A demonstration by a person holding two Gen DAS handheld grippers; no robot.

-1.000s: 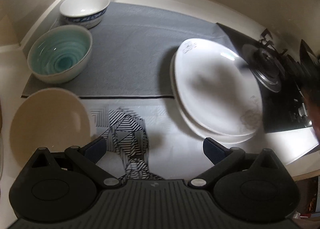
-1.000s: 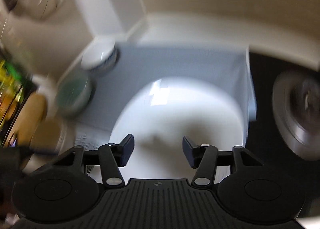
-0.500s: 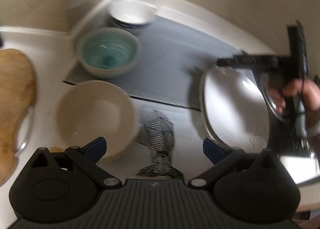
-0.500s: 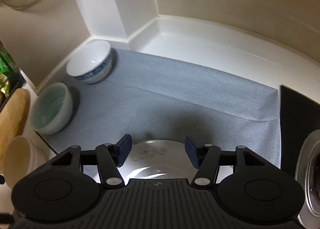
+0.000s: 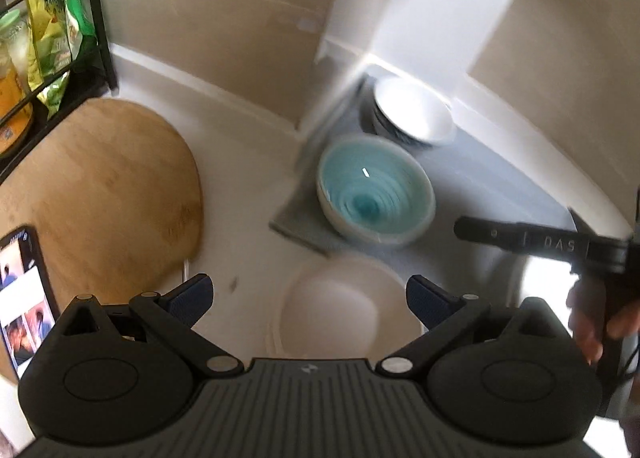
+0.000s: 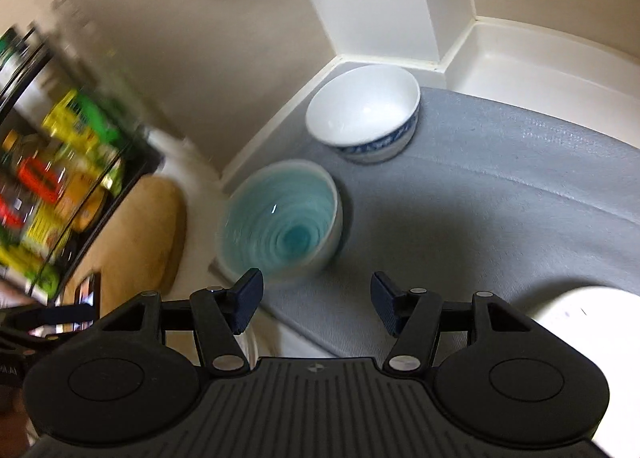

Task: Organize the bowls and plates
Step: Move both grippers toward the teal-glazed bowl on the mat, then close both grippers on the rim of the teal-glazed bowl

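Left wrist view: left gripper (image 5: 308,298) wide, empty, over upright cream bowl (image 5: 344,310) near mat edge (image 5: 296,232). Teal bowl (image 6: 280,221), white bowl (image 6: 364,113) upright far-left; right gripper (image 6: 316,306) agape, empty.

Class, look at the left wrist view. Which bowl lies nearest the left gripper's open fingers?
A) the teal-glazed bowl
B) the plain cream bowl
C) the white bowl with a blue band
B: the plain cream bowl sits just beyond the left gripper, nearer than the others.
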